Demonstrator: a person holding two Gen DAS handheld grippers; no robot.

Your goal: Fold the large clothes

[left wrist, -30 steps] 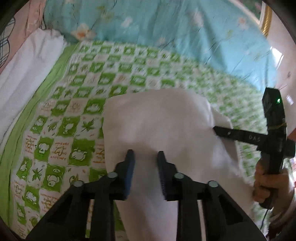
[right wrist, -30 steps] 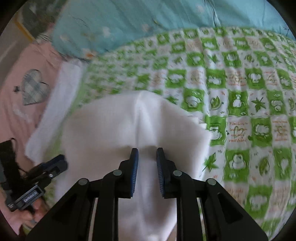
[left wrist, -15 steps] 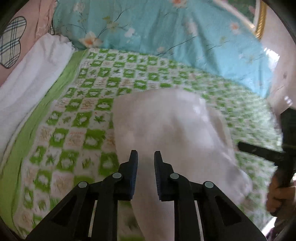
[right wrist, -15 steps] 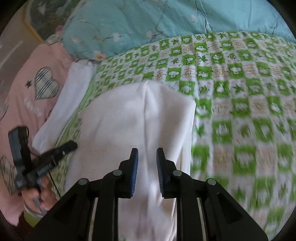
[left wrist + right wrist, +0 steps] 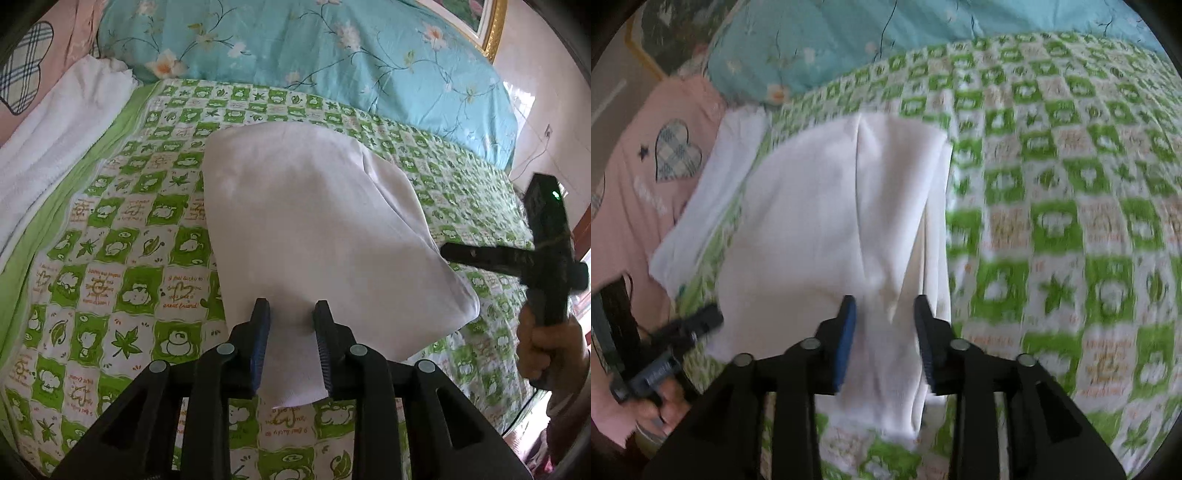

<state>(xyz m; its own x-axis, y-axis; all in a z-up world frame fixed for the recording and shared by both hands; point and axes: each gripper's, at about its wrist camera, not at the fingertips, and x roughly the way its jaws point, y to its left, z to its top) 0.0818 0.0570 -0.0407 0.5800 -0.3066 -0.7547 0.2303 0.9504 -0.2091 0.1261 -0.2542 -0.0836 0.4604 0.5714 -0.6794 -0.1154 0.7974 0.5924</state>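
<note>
The folded white garment (image 5: 314, 229) lay on the green-checked bedspread (image 5: 122, 258) of the bed, in front of the blue floral quilt (image 5: 314, 55). The left tool (image 5: 291, 328) and right tool (image 5: 884, 325) were both opening, each with a near end of the garment loose between its pads, no longer pinched.

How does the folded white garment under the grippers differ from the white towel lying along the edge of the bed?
The white garment lies in the middle of the green checked sheet; the white towel lies along its edge, beside the pink bedding. The garment looks smooth, the towel ribbed and fluffy. The garment's near end runs between the opening jaws of the left gripper and the right gripper; the towel is untouched. Both are white.
</note>
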